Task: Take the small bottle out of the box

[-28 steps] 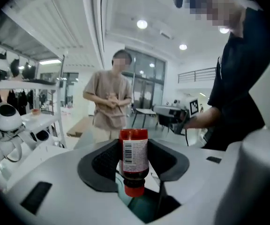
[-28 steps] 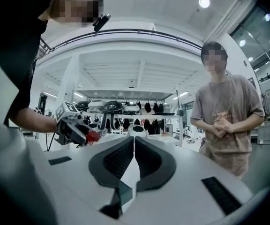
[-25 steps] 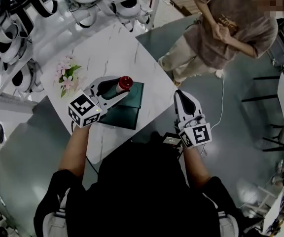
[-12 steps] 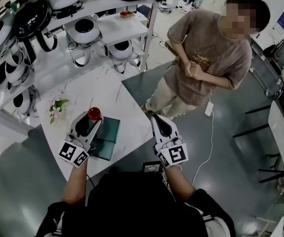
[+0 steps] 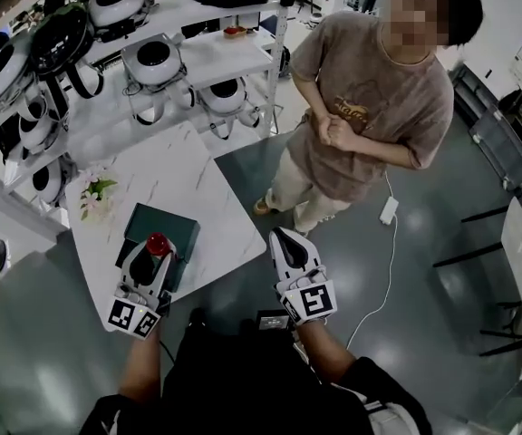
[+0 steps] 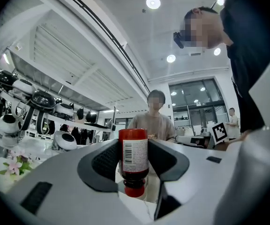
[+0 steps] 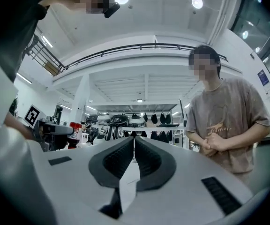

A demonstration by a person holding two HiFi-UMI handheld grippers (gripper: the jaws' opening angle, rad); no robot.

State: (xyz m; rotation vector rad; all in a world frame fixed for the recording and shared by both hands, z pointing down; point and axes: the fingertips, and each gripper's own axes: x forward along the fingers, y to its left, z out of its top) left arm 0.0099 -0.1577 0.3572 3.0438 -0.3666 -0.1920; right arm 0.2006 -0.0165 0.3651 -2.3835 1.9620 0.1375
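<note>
Head view: the left hand-held gripper [image 5: 155, 256] is clamped on the red-capped small bottle [image 5: 158, 242], which shows over the near edge of the dark green box [image 5: 166, 220] on the white bench [image 5: 198, 175]. Pink flowers [image 5: 93, 198] lie near it, and a person [image 5: 370, 107] stands beyond.

Left gripper view: the bottle's white label carries a barcode; its print is too small to read.

Right gripper view: the right hand-held gripper [image 7: 134, 140] is pinched together with nothing in it.

- My left gripper [image 5: 150, 261] holds the bottle [image 5: 157, 245] over the near edge of the box [image 5: 175, 225] on the table [image 5: 193, 175].
- Flowers [image 5: 95, 196] lie left of the box.
- A person [image 5: 370, 125] stands beyond my right gripper [image 5: 288, 246].
</note>
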